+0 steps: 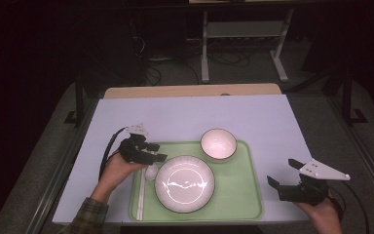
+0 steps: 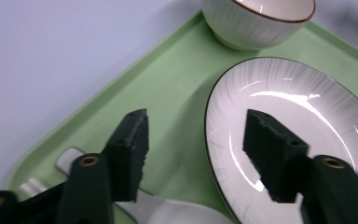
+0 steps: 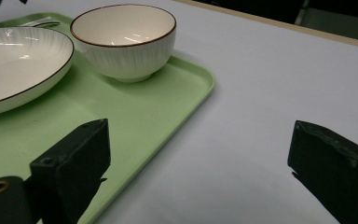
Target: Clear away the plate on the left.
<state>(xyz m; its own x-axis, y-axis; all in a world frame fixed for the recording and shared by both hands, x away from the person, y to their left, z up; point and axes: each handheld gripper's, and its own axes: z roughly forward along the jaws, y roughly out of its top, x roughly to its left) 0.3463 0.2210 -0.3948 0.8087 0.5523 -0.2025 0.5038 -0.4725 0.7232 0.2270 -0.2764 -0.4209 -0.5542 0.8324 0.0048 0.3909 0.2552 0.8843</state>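
Note:
A green tray (image 1: 243, 195) lies on the pale table and carries a white ribbed plate (image 1: 184, 184), a white bowl (image 1: 218, 144), a white spoon (image 1: 151, 171) and pale chopsticks (image 1: 140, 197) along its left side. My left gripper (image 1: 158, 151) hovers open over the tray's left end, just above the spoon. In the left gripper view its jaws (image 2: 198, 135) straddle the bare tray (image 2: 168, 79) and the plate's rim (image 2: 298, 116), with the spoon (image 2: 177, 213) below them and the bowl (image 2: 256, 18) beyond. My right gripper (image 1: 281, 171) stands open just past the tray's right edge, holding nothing.
In the right gripper view the open jaws (image 3: 200, 149) frame the tray's corner (image 3: 135, 107), with the bowl (image 3: 123, 39) and plate (image 3: 18, 60) farther off. Bare table (image 1: 185, 114) stretches behind the tray. A wooden strip (image 1: 190, 91) borders the far edge.

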